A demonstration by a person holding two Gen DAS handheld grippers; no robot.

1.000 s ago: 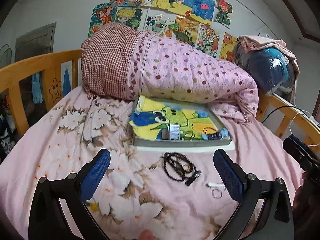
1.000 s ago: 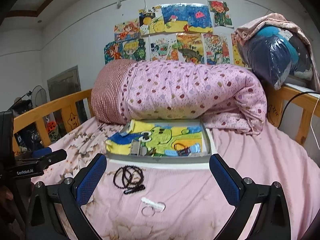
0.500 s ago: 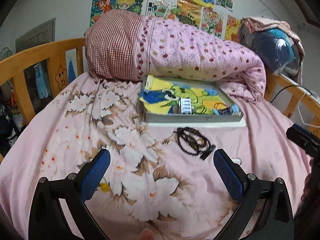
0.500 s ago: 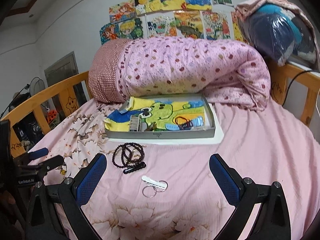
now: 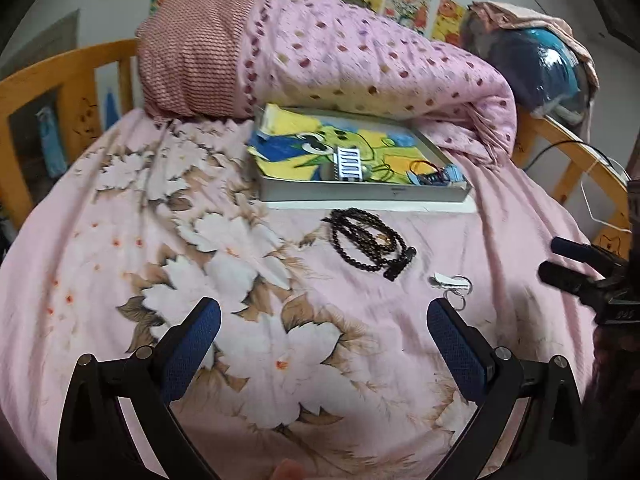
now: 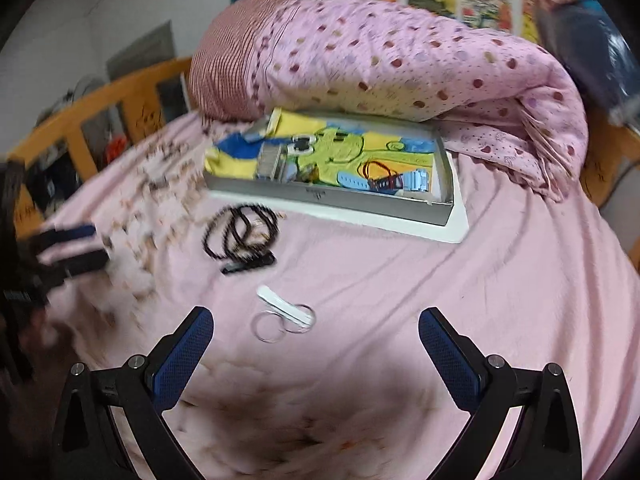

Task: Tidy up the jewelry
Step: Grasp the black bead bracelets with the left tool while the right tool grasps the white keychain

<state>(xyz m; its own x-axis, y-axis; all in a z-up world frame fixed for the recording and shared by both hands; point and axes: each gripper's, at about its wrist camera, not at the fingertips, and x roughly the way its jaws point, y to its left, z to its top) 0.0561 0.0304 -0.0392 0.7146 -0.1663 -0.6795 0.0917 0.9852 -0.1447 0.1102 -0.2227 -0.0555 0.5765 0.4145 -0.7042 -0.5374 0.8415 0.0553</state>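
Note:
A black bead necklace (image 5: 370,242) lies coiled on the pink floral bedsheet, also in the right wrist view (image 6: 240,232). Beside it lie silver hoop rings on a white tag (image 5: 452,284), also in the right wrist view (image 6: 286,316). A grey tray (image 5: 360,192) lined with a cartoon cloth holds a silver bracelet (image 5: 348,162) and a blue watch (image 6: 380,180); the tray (image 6: 332,198) also shows in the right wrist view. My left gripper (image 5: 324,342) is open and empty, short of the necklace. My right gripper (image 6: 316,342) is open and empty, just short of the rings.
A rolled pink dotted quilt (image 5: 360,64) lies behind the tray. Wooden bed rails (image 5: 48,80) run along both sides. A blue bundle (image 5: 536,64) sits at the back right. The right gripper (image 5: 580,272) shows at the left view's right edge.
Both grippers have tilted down and moved forward toward the bedsheet. The necklace and rings now sit closer and lower in both views. Both jaws stay open.

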